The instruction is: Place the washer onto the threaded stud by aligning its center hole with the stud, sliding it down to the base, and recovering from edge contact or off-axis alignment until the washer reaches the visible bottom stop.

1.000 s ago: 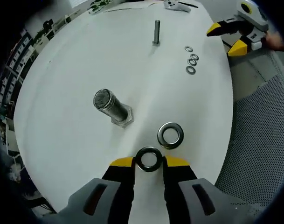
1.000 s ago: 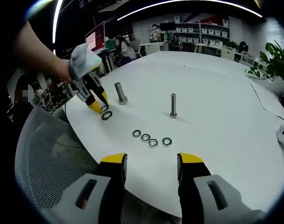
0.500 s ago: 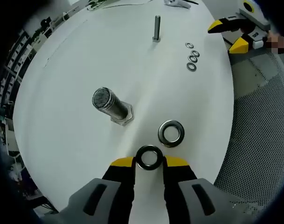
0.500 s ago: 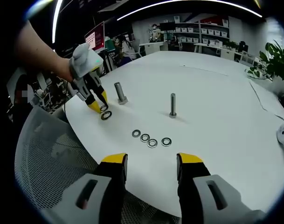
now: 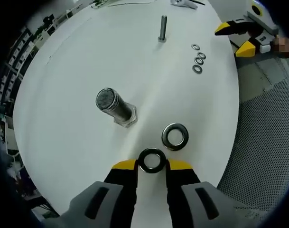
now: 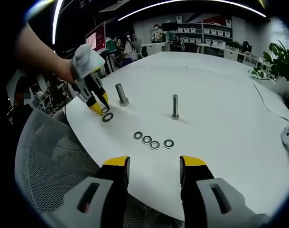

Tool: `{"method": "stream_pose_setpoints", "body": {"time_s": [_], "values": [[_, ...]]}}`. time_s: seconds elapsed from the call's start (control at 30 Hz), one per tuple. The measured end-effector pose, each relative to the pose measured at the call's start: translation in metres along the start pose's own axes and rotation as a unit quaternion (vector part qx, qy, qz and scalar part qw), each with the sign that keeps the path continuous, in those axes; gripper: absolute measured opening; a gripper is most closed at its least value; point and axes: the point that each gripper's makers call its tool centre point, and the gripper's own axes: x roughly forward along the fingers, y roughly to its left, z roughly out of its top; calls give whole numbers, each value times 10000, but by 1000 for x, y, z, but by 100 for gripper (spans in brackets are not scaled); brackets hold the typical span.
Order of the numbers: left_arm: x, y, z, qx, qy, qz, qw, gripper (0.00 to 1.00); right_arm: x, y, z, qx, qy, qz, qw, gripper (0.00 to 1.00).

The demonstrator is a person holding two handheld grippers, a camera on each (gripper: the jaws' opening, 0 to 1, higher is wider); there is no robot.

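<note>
The left claw (image 5: 152, 164) is clamped on a washer (image 5: 152, 160), its yellow tips pinching the ring's outer rim from either side, just above the white tabletop (image 5: 78, 71). A second washer (image 5: 175, 136) lies flat on the tabletop just beyond and to the right of the held one. The thick stud (image 5: 113, 105) stands on its hex base a little farther off and to the left, its threaded shank bare, so the washer is not yet on it.

The washer looks like a stiff, smooth steel ring: small, light for its kind, and probably slippery at the rim. An edge pinch across the outer diameter leaves the centre hole free for the stud; if the ring tilts in the grip, it will likely catch on the threads.

Far across the tabletop stands a thin bolt (image 5: 162, 27), with four small washers (image 5: 198, 58) in a row to its right. No containers are visible.

The right claw (image 6: 152, 166) hangs over the near tabletop edge, jaws apart and holding nothing.
</note>
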Motion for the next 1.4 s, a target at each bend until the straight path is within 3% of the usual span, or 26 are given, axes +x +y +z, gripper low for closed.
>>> {"method": "stream_pose_setpoints", "body": {"time_s": [0.13,0.9,1.0,1.1,1.4], "values": [[0,-1,0,33,104,27,9999,21,0,0,0,-7,16,3,10000,45],[-2,0,0,-174,-51,-35,9998,19,1,0,-1,6,29,6,10000,45],[-1,-1,-1,129,-6,25,9999,19,1,0,-1,1,24,9,10000,45],[-2,0,0,-120,-27,-37,9999,19,1,0,-1,8,27,7,10000,45],[-1,0,1,-227,-79,-70,9997,21,1,-1,-1,24,20,-2,10000,45]]}}
